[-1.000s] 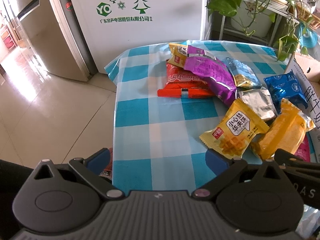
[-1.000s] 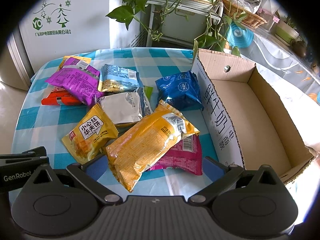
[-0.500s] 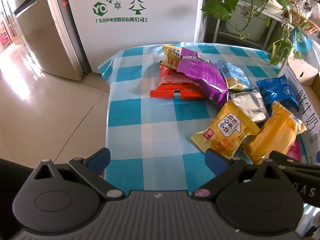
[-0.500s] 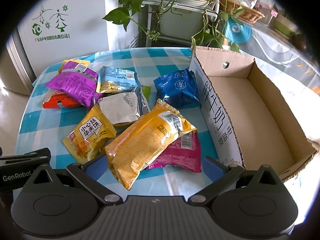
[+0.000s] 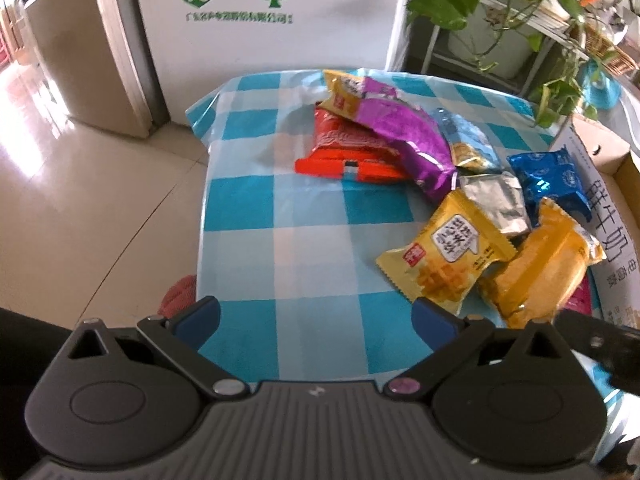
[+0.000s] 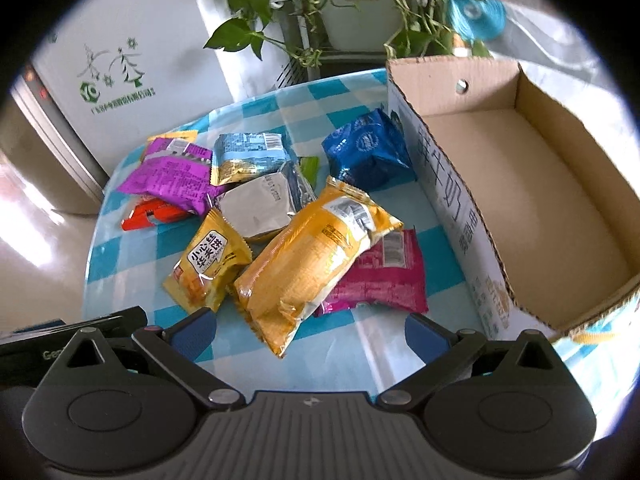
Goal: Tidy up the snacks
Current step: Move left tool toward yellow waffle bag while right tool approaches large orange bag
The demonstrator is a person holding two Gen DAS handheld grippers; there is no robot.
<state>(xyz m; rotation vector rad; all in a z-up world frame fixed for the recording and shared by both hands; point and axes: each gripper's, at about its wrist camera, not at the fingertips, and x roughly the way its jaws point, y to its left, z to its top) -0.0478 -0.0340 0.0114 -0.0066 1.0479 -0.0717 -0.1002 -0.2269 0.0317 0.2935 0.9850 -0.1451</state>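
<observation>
Several snack packets lie on a blue-checked tablecloth point(image 5: 288, 240): a long orange packet point(image 6: 308, 264), a small yellow waffle packet point(image 6: 208, 264), a magenta one point(image 6: 384, 280), silver point(image 6: 260, 208), dark blue point(image 6: 368, 152), purple point(image 6: 172, 176) and red point(image 6: 148, 214). An empty cardboard box point(image 6: 520, 184) stands to their right. My right gripper point(image 6: 310, 334) is open just in front of the orange packet's near end, holding nothing. My left gripper point(image 5: 316, 318) is open over the table's near left part, its right fingertip beside the yellow waffle packet point(image 5: 444, 256).
A white cabinet point(image 5: 272, 12) with green tree print stands behind the table, a potted vine on a shelf point(image 6: 352, 8) to its right. The table's left edge drops to a tiled floor point(image 5: 80, 208). The left gripper's body point(image 6: 60, 344) shows at the right view's lower left.
Both grippers have pulled back and tilted slightly; the right view has swung so the box shows more fully. The packets have not moved.
</observation>
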